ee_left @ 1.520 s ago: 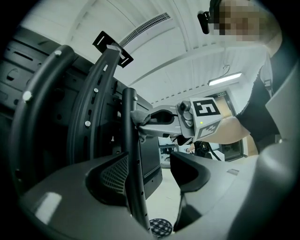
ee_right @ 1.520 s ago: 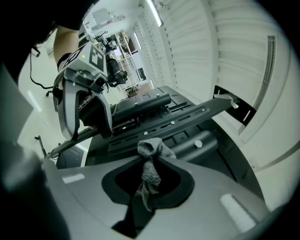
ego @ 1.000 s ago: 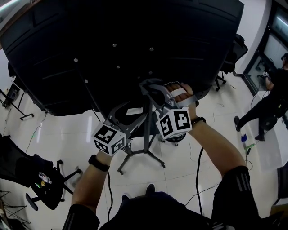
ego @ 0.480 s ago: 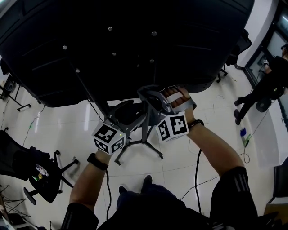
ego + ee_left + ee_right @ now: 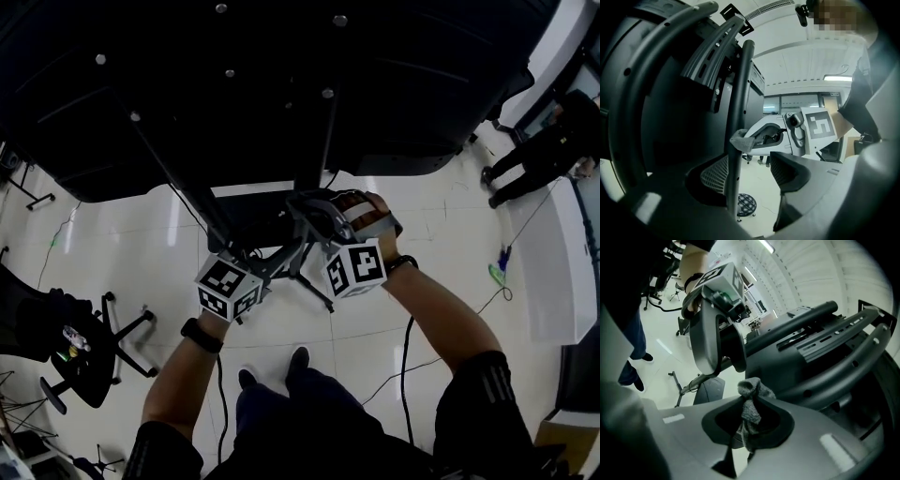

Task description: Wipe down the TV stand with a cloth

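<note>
Stood behind the black TV [image 5: 281,84], working at the TV stand [image 5: 325,141] and its upright pole [image 5: 737,93]. Gripped a grey cloth [image 5: 751,401] in the right hand-held gripper [image 5: 749,420], with both jaws pinched shut on its middle and a bunched end poking out past the tips. Pressed that bunched end against the pole, on the pole's right side as seen in the left gripper view. Held the left hand-held gripper [image 5: 750,171] with jaws wide apart and nothing clamped between them. Set the pole just inside the left jaw's meshed pad, possibly touching it, though hard to judge from that angle. Left a clear gap from the pole to the other jaw. Held the two hand-held grippers near each other at the pole, with the cloth meeting the pole a little above the left jaws. Saw a glossy white floor [image 5: 141,234] around the foot of the pole, with the stand's splayed legs [image 5: 319,295] spreading out from it. Noted a black office chair [image 5: 80,352] well to the left of the pole in the head view. Noted also a person [image 5: 548,141] in dark clothes far off to the right of the pole.
</note>
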`<state>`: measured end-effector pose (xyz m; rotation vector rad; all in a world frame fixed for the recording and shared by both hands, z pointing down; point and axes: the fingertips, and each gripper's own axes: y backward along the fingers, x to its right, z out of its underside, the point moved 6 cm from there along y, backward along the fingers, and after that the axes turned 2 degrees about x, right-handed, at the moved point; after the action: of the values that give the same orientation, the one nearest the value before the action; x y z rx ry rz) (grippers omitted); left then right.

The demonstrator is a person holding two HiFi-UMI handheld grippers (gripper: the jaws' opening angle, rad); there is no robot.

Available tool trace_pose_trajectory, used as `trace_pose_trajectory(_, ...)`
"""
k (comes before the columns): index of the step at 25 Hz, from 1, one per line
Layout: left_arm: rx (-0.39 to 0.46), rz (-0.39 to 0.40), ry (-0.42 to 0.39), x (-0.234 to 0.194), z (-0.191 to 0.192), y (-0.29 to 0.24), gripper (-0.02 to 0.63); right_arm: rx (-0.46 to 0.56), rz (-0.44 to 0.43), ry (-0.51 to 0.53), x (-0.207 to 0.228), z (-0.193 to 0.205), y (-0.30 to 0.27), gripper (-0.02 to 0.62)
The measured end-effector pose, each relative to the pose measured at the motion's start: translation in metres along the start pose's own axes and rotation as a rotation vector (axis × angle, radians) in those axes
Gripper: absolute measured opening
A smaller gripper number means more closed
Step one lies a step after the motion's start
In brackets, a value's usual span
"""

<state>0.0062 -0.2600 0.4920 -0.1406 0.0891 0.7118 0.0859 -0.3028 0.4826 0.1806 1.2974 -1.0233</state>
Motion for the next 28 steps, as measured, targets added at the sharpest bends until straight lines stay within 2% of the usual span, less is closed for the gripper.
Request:
trace_pose_trajectory(5, -0.026, -0.021, 0.019, -0.011, 0.038, -0.005, 0.302, -0.007, -0.038, -0.030, -0.034, 0.013, -0.018, 0.049)
trace_pose_trajectory(17, -0.151, -0.023, 0.077, -0.028, 0.130, -0.013, 0.304, -0.040, -0.130, -0.107, -0.113, 0.042, -0.062, 0.046)
trace_pose_trajectory(22, -0.197, -0.022, 0.100, -0.037, 0.171, -0.020, 0.304, -0.060, -0.164, -0.093, -0.148, 0.056, -0.081, 0.044)
trace_pose_trajectory(28, -0.255, -0.017, 0.182, -0.040, 0.226, -0.026, 0.305, -0.096, -0.207, -0.116, -0.195, 0.076, -0.103, 0.044)
